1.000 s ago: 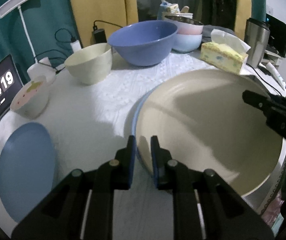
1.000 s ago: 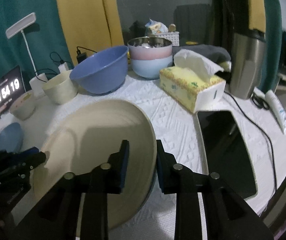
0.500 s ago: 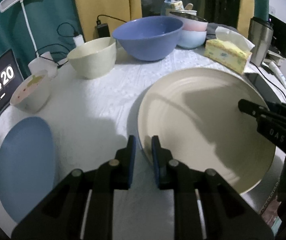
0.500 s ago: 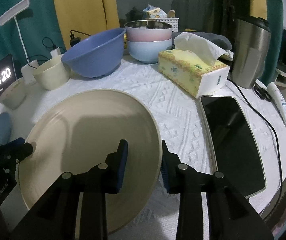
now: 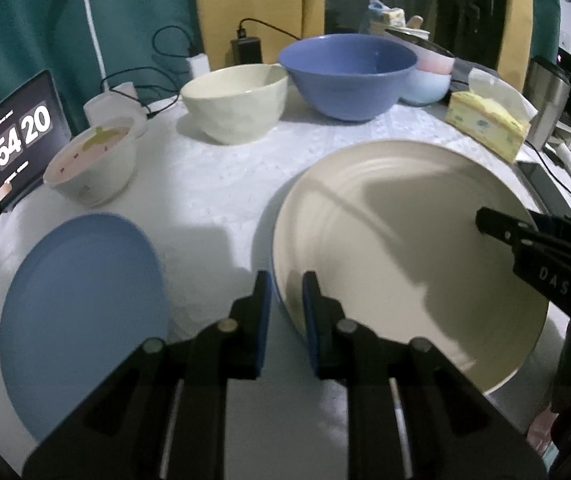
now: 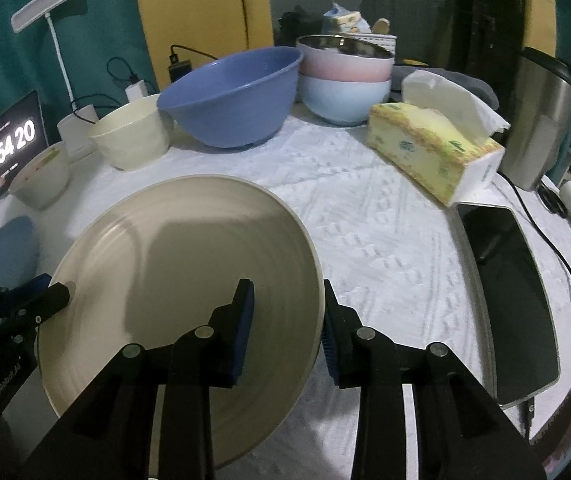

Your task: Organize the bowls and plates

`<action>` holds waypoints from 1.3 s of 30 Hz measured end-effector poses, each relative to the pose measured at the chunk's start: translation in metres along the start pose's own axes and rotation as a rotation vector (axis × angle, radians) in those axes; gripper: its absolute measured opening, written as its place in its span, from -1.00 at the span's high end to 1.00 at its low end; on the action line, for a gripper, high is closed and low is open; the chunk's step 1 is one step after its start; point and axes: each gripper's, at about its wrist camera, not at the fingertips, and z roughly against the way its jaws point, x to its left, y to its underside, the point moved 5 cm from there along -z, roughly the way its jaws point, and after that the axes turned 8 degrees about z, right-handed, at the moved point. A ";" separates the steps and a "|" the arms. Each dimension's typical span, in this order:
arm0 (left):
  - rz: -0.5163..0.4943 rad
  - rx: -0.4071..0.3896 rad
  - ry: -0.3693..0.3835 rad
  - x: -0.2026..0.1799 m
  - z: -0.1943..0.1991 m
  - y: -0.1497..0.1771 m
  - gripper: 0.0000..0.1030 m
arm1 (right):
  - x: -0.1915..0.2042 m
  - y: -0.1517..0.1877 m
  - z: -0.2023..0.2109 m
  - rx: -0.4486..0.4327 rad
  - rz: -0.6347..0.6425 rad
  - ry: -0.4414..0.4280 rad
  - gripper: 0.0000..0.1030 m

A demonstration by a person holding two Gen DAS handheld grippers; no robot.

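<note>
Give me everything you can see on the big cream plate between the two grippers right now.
The big cream plate is round and wide, glazed like ceramic, with faint concentric rings, a raised rim and nothing on it. It sits over the white tablecloth; whether it rests flat is unclear. The left gripper straddles its near-left rim, jaws nearly shut on the edge. The right gripper straddles the opposite rim with a visible gap at its inner pad; its jaws have just been opening. Gripper shadows fall across it.

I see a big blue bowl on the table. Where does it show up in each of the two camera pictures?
Left wrist view: the big blue bowl sits top centre, right of the cream bowl.
Right wrist view: the same bowl is upper left of centre, again just right of the cream bowl.
Shared landmark: the clock screen at the left edge.
</note>
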 end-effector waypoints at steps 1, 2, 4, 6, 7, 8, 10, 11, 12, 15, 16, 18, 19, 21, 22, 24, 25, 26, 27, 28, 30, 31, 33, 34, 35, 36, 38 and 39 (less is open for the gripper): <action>0.004 0.000 0.000 0.003 0.000 -0.001 0.67 | 0.002 -0.001 -0.001 0.001 0.002 -0.001 0.32; 0.007 0.000 0.001 0.006 0.000 -0.001 0.67 | 0.005 -0.002 -0.001 0.002 0.004 -0.002 0.31; 0.015 0.000 0.002 0.010 -0.001 -0.002 0.67 | 0.011 -0.004 -0.003 0.006 0.009 -0.001 0.31; 0.020 -0.003 0.007 0.014 0.000 -0.002 0.67 | 0.014 -0.005 -0.005 0.010 0.011 -0.001 0.31; 0.020 -0.008 0.007 0.016 0.001 -0.003 0.67 | 0.016 -0.006 -0.005 0.012 0.011 0.000 0.31; 0.023 -0.012 0.009 0.018 0.003 -0.003 0.67 | 0.017 -0.006 -0.005 0.015 0.011 0.003 0.30; 0.028 -0.019 0.012 0.021 0.005 -0.004 0.67 | 0.017 -0.007 -0.005 0.020 0.008 0.010 0.29; 0.029 -0.022 0.015 0.023 0.007 -0.004 0.67 | 0.017 -0.007 -0.005 0.024 0.002 0.014 0.29; 0.031 -0.023 0.023 0.024 0.008 -0.004 0.67 | 0.017 -0.007 -0.004 0.026 0.000 0.016 0.29; 0.032 -0.031 0.033 0.026 0.013 -0.004 0.66 | 0.017 -0.008 0.001 0.018 -0.002 0.035 0.29; 0.032 -0.035 0.034 0.026 0.015 -0.003 0.66 | 0.017 -0.009 0.003 0.013 -0.003 0.038 0.28; 0.035 -0.042 0.036 0.029 0.019 -0.003 0.66 | 0.018 -0.009 0.007 0.008 0.000 0.044 0.24; 0.037 -0.046 0.037 0.030 0.021 -0.003 0.66 | 0.019 -0.009 0.009 0.005 0.001 0.047 0.23; 0.042 -0.057 0.040 0.033 0.026 -0.003 0.66 | 0.020 -0.009 0.013 0.000 0.001 0.054 0.20; 0.044 -0.062 0.042 0.033 0.029 -0.003 0.66 | 0.021 -0.009 0.016 -0.003 0.001 0.059 0.20; 0.046 -0.073 0.046 0.035 0.034 -0.002 0.66 | 0.022 -0.009 0.020 -0.007 0.000 0.066 0.18; 0.046 -0.076 0.047 0.036 0.036 -0.002 0.66 | 0.022 -0.009 0.022 -0.010 0.001 0.069 0.18; 0.047 -0.080 0.050 0.037 0.039 -0.001 0.66 | 0.023 -0.009 0.025 -0.015 0.002 0.070 0.18; 0.048 -0.083 0.050 0.037 0.042 0.000 0.66 | 0.025 -0.010 0.029 -0.020 0.004 0.073 0.18; 0.049 -0.086 0.052 0.038 0.044 0.001 0.66 | 0.026 -0.010 0.031 -0.025 0.006 0.076 0.18; 0.052 -0.095 0.055 0.040 0.050 0.002 0.66 | 0.030 -0.010 0.036 -0.031 0.009 0.076 0.18; 0.053 -0.099 0.056 0.041 0.052 0.003 0.66 | 0.032 -0.010 0.039 -0.035 0.011 0.074 0.18; 0.056 -0.108 0.056 0.045 0.058 0.005 0.66 | 0.037 -0.009 0.043 -0.040 0.016 0.071 0.18; 0.059 -0.112 0.056 0.047 0.060 0.005 0.66 | 0.040 -0.009 0.045 -0.043 0.019 0.069 0.18; 0.061 -0.116 0.055 0.049 0.062 0.006 0.66 | 0.043 -0.009 0.047 -0.046 0.023 0.067 0.18; 0.064 -0.120 0.055 0.051 0.065 0.007 0.66 | 0.045 -0.009 0.049 -0.049 0.027 0.065 0.18; 0.070 -0.128 0.052 0.055 0.069 0.008 0.66 | 0.051 -0.009 0.053 -0.054 0.036 0.061 0.18; 0.073 -0.132 0.051 0.056 0.072 0.009 0.66 | 0.054 -0.009 0.056 -0.058 0.041 0.059 0.18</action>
